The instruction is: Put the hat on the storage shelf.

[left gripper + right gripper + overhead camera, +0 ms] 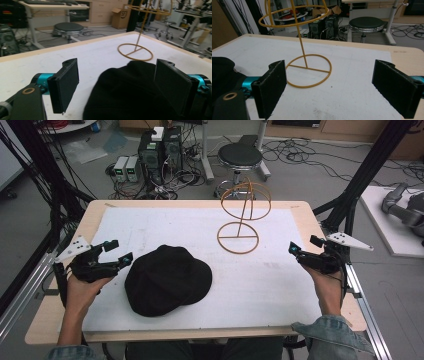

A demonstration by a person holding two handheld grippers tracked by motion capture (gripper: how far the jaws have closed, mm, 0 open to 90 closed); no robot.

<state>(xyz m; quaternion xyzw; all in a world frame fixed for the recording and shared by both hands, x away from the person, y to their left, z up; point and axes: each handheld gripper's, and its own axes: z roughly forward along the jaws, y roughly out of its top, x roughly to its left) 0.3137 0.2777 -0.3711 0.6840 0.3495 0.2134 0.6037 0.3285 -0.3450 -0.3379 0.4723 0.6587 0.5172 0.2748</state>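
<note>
From the high view, a wooden bench with a white sheet over its top [150, 227] carries a soft black fabric cap [167, 280] near the middle of the front edge, slightly toward the left edge. A yellow wire hat stand with a flat ring base and a globe-shaped top [241, 227] stands upright toward the back edge, right of centre and well apart from the cap. The left gripper [116, 252], held in a hand at the left edge, points at the cap with its jaws spread wide, just beside the brim and holding nothing. The right gripper [304, 244], at the right edge, is also wide and empty.

In the left gripper view, the left gripper [117, 86] stands wide, with the black cap [127, 92] lying between and beyond its jaws; contact cannot be told. The stand [136, 51] rises behind.

In the right gripper view, the right gripper [332, 87] is wide over bare sheet, the stand's ring base [308, 71] ahead and the cap [222, 68] at the left.
</note>
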